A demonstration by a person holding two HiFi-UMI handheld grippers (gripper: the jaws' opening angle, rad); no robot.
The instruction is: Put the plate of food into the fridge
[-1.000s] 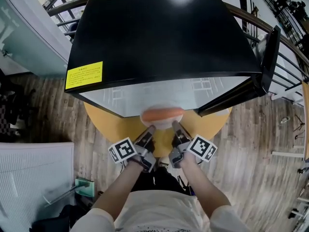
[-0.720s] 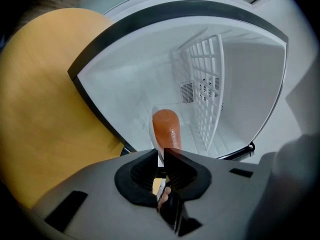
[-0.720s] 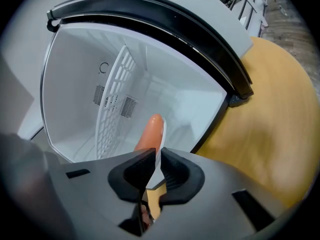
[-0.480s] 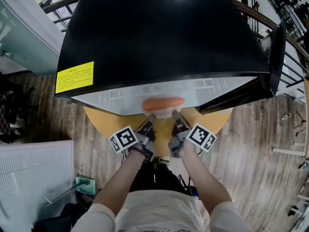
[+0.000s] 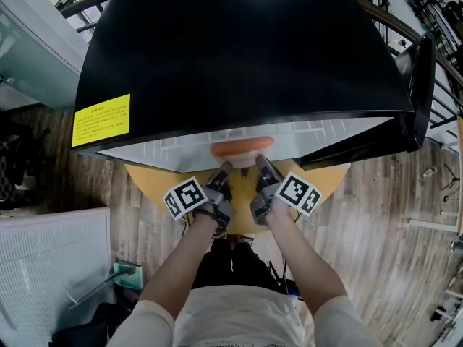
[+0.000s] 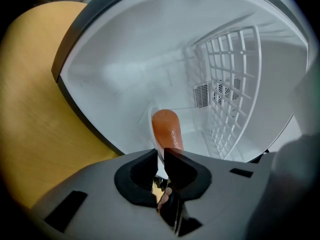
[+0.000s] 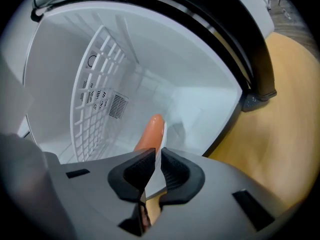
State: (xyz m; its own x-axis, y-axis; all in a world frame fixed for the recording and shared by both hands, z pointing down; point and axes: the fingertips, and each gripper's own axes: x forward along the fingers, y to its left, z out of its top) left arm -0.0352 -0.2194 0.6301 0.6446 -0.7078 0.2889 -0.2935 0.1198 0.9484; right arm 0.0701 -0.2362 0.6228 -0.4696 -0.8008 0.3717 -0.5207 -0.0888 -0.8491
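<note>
A white plate (image 5: 243, 162) carrying an orange sausage (image 5: 242, 149) hangs at the mouth of the black mini fridge (image 5: 239, 49), partly under its top. My left gripper (image 5: 226, 168) is shut on the plate's left rim and my right gripper (image 5: 259, 162) is shut on its right rim. In the left gripper view the jaws (image 6: 161, 156) pinch the thin white rim (image 6: 155, 131), with the sausage (image 6: 168, 129) just beyond. The right gripper view shows the same grip (image 7: 157, 156) on the rim (image 7: 162, 136) beside the sausage (image 7: 150, 134), above the white fridge floor.
The fridge stands on a round yellow table (image 5: 155, 183). Its door (image 5: 416, 85) is swung open at the right. A white wire shelf (image 6: 232, 84) stands upright inside, near a rear vent (image 7: 117, 105). Wooden floor and a white radiator-like panel (image 5: 51, 266) surround the table.
Both grippers have carried the plate forward and a little down, deeper into the fridge opening. The fridge top now hides more of the plate and sausage.
</note>
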